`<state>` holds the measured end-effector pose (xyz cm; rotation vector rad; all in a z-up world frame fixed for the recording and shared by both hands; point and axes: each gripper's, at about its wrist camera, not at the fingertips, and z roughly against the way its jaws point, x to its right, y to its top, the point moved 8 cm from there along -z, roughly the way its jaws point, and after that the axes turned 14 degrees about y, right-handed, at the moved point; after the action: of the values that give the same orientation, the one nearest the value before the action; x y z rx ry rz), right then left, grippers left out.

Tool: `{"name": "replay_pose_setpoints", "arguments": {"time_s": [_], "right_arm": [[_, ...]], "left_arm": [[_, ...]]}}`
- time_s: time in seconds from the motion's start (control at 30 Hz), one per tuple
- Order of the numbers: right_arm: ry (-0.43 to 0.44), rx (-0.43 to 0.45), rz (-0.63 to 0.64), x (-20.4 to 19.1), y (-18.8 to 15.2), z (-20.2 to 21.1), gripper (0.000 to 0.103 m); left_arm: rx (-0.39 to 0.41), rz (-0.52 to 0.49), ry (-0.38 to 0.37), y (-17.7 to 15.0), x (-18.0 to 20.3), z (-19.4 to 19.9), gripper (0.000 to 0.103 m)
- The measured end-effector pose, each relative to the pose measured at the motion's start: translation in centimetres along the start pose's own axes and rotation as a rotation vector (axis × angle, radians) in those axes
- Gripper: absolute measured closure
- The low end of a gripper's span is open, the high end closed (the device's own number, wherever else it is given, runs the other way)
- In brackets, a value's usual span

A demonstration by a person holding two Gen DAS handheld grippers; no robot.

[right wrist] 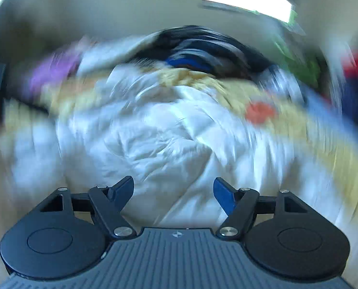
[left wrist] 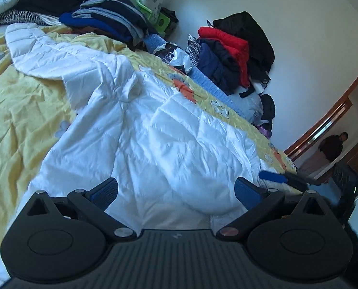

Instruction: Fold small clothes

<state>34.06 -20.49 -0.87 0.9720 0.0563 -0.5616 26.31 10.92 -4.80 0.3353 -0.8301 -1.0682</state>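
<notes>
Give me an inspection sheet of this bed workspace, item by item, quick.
Surface: bed under a yellow printed cover, creased.
Job's things: white quilted garment spread loosely on the cover, rumpled, not yet folded flat.
Clutter: folded dark clothes pile at the head of the bed; red, navy and black jackets heaped against the wall; green plastic item behind the pile.
Grippers: left tool open over the garment, nothing between its fingers; right tool open, nothing gripped, its view badly blurred.
Cables: nothing seen.
Surroundings: pale wall, wooden door frame, a person standing in the doorway.
</notes>
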Motion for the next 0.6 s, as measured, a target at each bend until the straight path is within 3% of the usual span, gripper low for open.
{"name": "replay_pose_setpoints", "arguments": {"time_s": [0.1,0.2,0.33,0.43,0.53,0.57,0.6], "right_arm": [[0.108,0.187,-0.496,3.8,-1.4,2.3,0.023],[0.11,0.296,-0.779,6.2,-3.6,2.6,0.023],[0.057,0.353,-0.952,7.8,-5.2,0.7,0.024],[0.009,0.354,-1.061,8.8,-6.2,-1.2,0.023],[0.046,0.37,-1.104,8.7,-6.4,-3.0,0.023],[0.056,0.382,-1.097,8.7,-6.1,-3.3,0.026],[0.052,0.391,-1.084,8.6,-6.0,-3.4,0.037]], "left_arm": [[0.011,0.017,0.003,0.4,0.4,0.2,0.0],[0.012,0.055,-0.018,2.3,1.4,-1.0,0.0],[-0.084,0.104,-0.07,4.5,2.9,-6.1,0.0],[-0.185,0.145,0.022,4.9,2.2,-10.6,0.0],[-0.232,0.207,0.056,5.1,1.2,-12.9,0.0],[-0.251,0.224,0.045,5.0,1.3,-13.4,0.0],[-0.278,0.237,0.02,4.9,1.6,-13.8,0.0]]}}
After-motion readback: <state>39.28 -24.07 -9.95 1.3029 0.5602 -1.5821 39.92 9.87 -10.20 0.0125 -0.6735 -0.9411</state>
